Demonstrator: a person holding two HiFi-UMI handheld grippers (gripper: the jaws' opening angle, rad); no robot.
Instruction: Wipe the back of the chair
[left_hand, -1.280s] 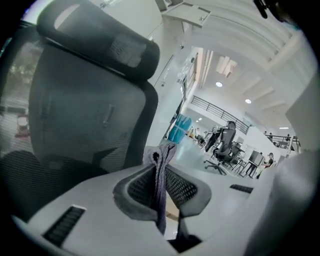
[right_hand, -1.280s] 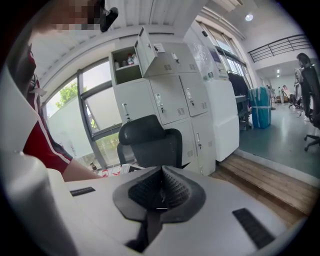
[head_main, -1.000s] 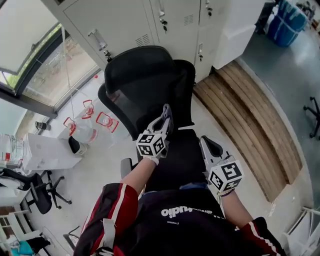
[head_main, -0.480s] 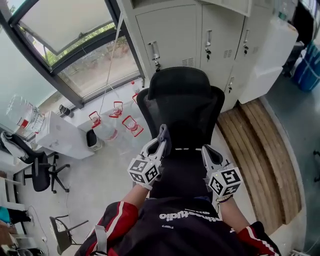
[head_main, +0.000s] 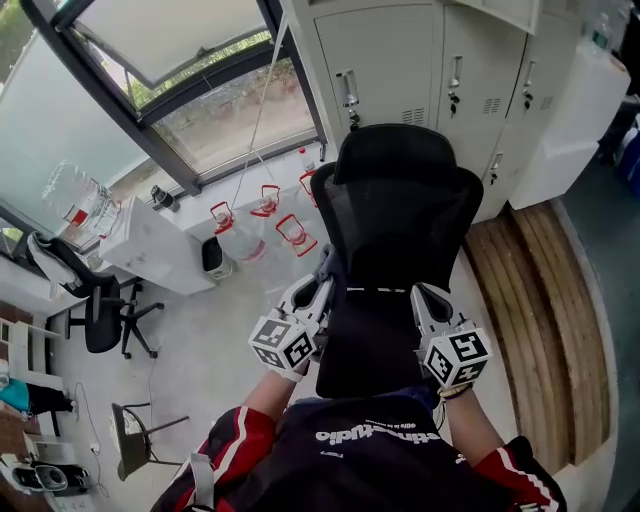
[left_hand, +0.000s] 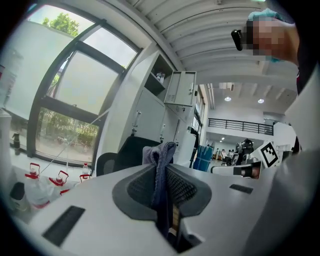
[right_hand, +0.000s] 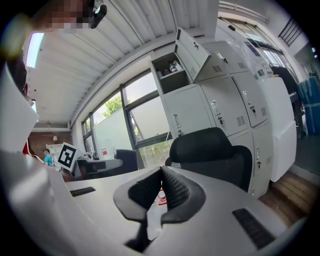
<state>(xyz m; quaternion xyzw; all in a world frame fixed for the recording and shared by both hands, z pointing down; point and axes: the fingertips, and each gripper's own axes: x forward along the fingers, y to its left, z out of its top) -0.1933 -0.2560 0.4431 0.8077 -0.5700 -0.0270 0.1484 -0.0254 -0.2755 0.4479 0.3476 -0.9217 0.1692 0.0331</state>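
A black mesh office chair (head_main: 400, 215) stands in front of me, its backrest facing the lockers and its seat (head_main: 368, 345) toward me. My left gripper (head_main: 324, 270) is at the left edge of the chair where back meets seat, shut on a grey-blue cloth (head_main: 329, 260). In the left gripper view the cloth (left_hand: 158, 151) sticks up from between the closed jaws of the left gripper (left_hand: 163, 169), with the chair (left_hand: 125, 152) beyond. My right gripper (head_main: 419, 294) hovers over the seat's right side. In its own view the right gripper (right_hand: 161, 171) is shut and empty, pointing at the chair (right_hand: 210, 145).
Grey lockers (head_main: 400, 50) stand right behind the chair. Water jugs with red handles (head_main: 262, 215) and a white box (head_main: 150, 250) sit on the floor to the left, below a large window (head_main: 150, 70). A wooden platform (head_main: 545, 300) lies to the right. Another office chair (head_main: 105, 315) is far left.
The head view has swung, so the chair now appears upright and centred. The left gripper with the cloth has drawn back from the backrest to the chair's left edge. The right gripper has barely moved.
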